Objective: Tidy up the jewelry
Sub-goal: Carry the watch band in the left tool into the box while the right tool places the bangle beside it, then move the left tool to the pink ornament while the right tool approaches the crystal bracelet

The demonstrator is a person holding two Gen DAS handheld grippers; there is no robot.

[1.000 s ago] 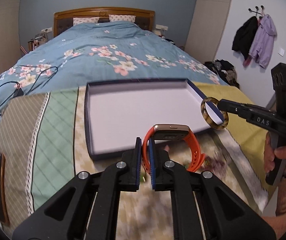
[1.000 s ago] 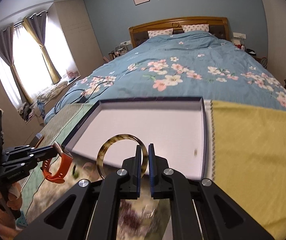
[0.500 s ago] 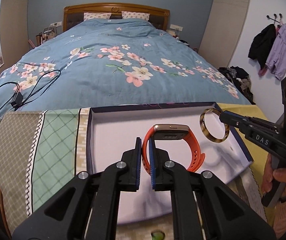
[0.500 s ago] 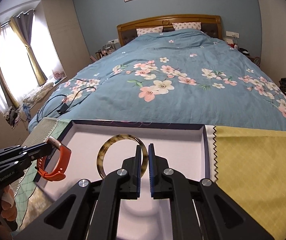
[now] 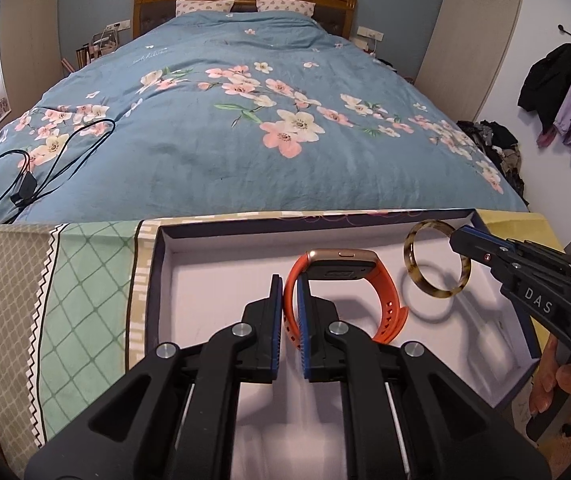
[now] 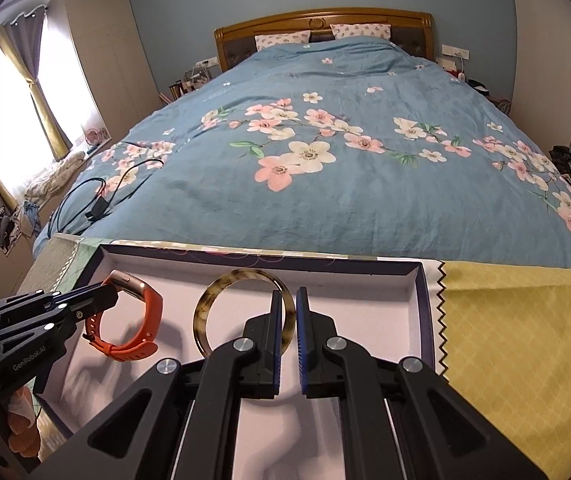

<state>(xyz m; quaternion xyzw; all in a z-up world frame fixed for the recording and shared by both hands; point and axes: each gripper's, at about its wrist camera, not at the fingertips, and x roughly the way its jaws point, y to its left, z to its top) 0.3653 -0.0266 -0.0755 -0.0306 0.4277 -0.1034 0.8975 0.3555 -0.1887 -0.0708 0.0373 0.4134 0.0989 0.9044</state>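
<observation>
The left tongs point(image 5: 290, 300) are pinching the strap of an orange smartwatch point(image 5: 345, 276) between their blue-edged pads, holding it up over the white floor of a shallow dark-rimmed box point(image 5: 157, 280). The watch's rose-gold case is facing away from the camera, and the looped strap is hanging to the right of the tongs. In the right wrist view the same watch point(image 6: 133, 320) is hanging from the left tongs point(image 6: 111, 294) above the box's left part, casting a soft shadow on the white lining.

The right tongs point(image 6: 287, 312) are pressing together on the rim of a tortoiseshell bangle point(image 6: 221, 292), which is standing upright over the middle of the box point(image 6: 425, 300). From the left wrist view the bangle point(image 5: 411, 260) is hovering over the box's right side, gripped at its right edge by the right tongs point(image 5: 455, 236), with its ring-shaped shadow lying below it on the lining. A person's hand point(image 5: 565, 392) is gripping the handle of that tool at the right edge.

The box is sitting on patterned cloths at the near end of a bed point(image 5: 245, 140) covered by a blue floral duvet. A black cable point(image 5: 25, 184) is lying on the duvet's left side.
</observation>
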